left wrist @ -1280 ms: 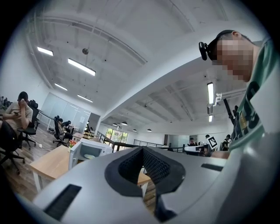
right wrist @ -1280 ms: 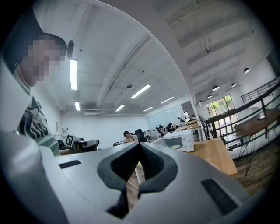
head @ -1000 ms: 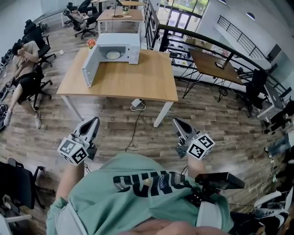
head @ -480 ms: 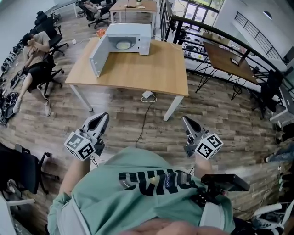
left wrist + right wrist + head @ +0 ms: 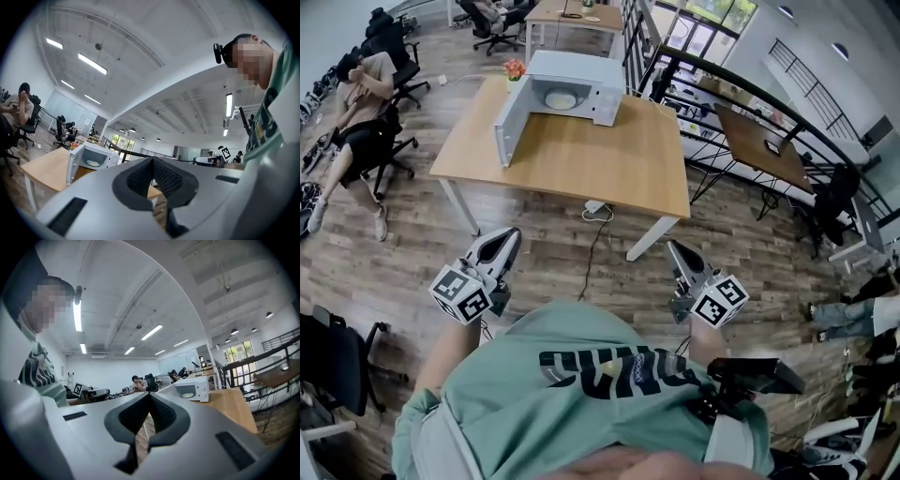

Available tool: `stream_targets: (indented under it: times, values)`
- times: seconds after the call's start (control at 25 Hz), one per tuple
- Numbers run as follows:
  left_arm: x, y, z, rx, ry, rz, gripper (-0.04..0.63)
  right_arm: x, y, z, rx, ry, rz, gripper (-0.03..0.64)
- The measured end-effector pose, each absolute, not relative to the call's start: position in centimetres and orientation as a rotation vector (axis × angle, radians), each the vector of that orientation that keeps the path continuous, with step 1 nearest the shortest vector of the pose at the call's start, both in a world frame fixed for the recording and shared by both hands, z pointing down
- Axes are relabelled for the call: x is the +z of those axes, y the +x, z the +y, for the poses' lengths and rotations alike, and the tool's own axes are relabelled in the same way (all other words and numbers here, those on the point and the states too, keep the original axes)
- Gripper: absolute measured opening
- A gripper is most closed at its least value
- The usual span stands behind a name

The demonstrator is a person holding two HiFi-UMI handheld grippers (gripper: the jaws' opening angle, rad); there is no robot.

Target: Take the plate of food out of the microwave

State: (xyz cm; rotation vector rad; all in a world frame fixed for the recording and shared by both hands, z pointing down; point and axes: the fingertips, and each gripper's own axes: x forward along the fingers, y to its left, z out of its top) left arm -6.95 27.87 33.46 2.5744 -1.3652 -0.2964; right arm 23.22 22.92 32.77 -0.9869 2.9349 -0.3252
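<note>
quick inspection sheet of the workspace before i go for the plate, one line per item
surface: wooden table, standing on wood flooring
job's things: microwave at the table's far edge, door swung open; plate inside
clutter: flower pot beside the microwave
grippers: left gripper and right gripper both shut, empty, short of the table
cables: power strip and cable on the floor by the table
surroundings: seated person, office chair, railing
</note>
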Motion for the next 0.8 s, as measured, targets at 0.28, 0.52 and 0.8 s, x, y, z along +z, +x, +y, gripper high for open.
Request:
stream_targets:
  times: [0.28,0.52,0.8]
  values:
    - [32.8,-18.5,22.9,-0.352,2.601,-1.354,-0.003,30.7,12.1,18.8,-0.263,-1.001,2.949,0.005]
    - [33.9,-24.7,19.6,-0.368,2.585,-1.326,-0.003,30.8,5.3,16.2,-0.262,-1.011,3.002,0.005]
    - [35.8,-26.9,17.1,-0.366,2.539,-1.33,-0.003,31.8,2.7,13.2,-0.284,-0.988,3.042,0.005]
